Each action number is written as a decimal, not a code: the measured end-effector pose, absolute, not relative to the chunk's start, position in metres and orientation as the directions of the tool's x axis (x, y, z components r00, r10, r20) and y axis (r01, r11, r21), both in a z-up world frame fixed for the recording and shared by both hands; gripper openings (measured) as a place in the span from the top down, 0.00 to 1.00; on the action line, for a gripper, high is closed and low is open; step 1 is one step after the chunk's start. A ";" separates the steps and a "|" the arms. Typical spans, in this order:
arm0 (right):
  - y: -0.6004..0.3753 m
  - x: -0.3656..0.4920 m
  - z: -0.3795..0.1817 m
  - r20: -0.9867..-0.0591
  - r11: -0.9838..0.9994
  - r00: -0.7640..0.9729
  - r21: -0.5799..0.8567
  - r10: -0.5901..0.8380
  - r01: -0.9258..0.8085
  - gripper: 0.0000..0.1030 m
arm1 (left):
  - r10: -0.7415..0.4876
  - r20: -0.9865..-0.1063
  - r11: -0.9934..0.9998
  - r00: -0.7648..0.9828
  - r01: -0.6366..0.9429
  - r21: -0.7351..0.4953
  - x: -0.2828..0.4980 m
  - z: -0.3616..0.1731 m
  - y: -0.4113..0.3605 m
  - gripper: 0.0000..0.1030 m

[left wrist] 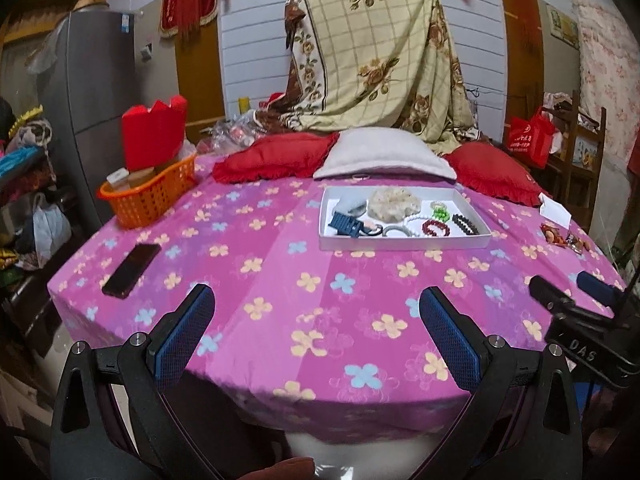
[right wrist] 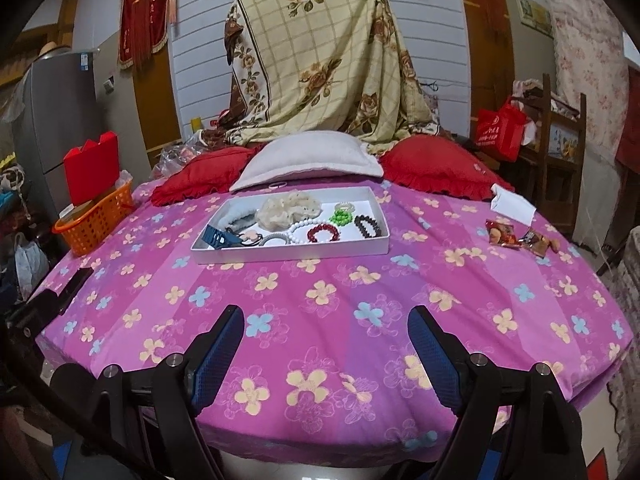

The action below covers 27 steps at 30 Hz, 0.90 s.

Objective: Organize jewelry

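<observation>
Pre-reach stage. White tray [right wrist: 289,251] of bracelets [right wrist: 322,232] and hair ties near bed's far edge. Left gripper [left wrist: 316,300] and right gripper [right wrist: 326,322] spread wide, empty, at near edge. Next: forward reach to tray.

Bed cover [right wrist: 320,300]: matt pink cloth, flower print.
Tray [right wrist: 280,254]: smooth white card or plastic, cannot tell which.
Red bracelet [right wrist: 323,232]: glossy beads.
Basket [left wrist: 150,196]: orange plastic lattice.
Phone [left wrist: 131,264]: glossy black.
Finger pads [left wrist: 184,336]: blue, textured.

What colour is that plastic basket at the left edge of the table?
The basket is orange, with a lattice wall. It shows best in the left wrist view.
</observation>
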State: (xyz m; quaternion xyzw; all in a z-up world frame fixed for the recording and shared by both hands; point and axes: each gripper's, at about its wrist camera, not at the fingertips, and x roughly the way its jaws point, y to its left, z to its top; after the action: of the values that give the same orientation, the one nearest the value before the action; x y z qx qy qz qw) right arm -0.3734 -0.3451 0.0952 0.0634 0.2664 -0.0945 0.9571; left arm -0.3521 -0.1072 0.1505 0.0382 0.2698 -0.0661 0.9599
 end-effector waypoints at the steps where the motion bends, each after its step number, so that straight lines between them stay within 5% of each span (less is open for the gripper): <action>1: -0.344 -0.374 0.096 -0.519 0.974 0.842 0.067 -0.149 0.214 0.18 | -0.105 -0.528 0.989 0.843 0.145 0.035 -0.351 0.149 -0.106 0.01; 27: -0.334 -0.366 0.082 -0.553 0.979 0.821 0.042 -0.141 0.197 0.13 | -0.101 -0.603 0.989 0.791 0.148 0.029 -0.339 0.127 -0.104 0.01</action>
State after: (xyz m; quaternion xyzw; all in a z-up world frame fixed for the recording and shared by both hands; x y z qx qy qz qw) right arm -0.3662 -0.3343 0.0816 0.0489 0.2858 -0.0889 0.9529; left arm -0.3387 -0.1041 0.1268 0.0374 0.3162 -0.0658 0.9457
